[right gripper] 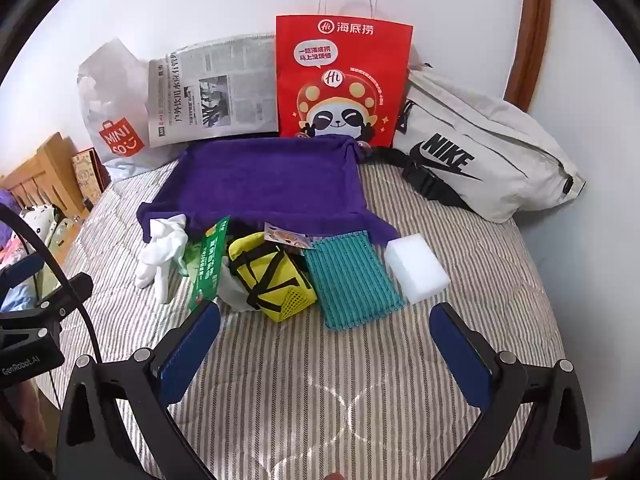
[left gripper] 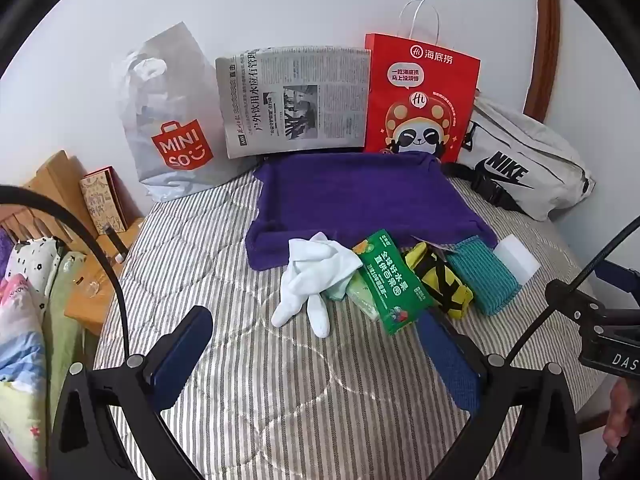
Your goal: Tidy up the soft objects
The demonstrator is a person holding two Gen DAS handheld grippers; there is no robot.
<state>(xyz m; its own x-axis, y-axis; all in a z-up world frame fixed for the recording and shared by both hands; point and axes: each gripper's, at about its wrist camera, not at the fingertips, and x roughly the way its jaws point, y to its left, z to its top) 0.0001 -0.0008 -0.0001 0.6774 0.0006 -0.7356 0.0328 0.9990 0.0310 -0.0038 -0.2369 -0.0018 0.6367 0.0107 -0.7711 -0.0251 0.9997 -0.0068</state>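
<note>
White wall (left gripper: pixel 320 0), striped quilted bed (left gripper: pixel 260 400), wooden nightstand (left gripper: pixel 84 312) (left side), even light

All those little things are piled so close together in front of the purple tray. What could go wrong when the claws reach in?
Both grippers, left and right, are open and empty.
1. The yellow pouch rests against the green packet, so grabbing one may drag the other.
2. The white gloves are limp and bunched; a pinch might lift only one.
3. The white sponge touches the teal cloth; wide jaws could catch both.
</note>
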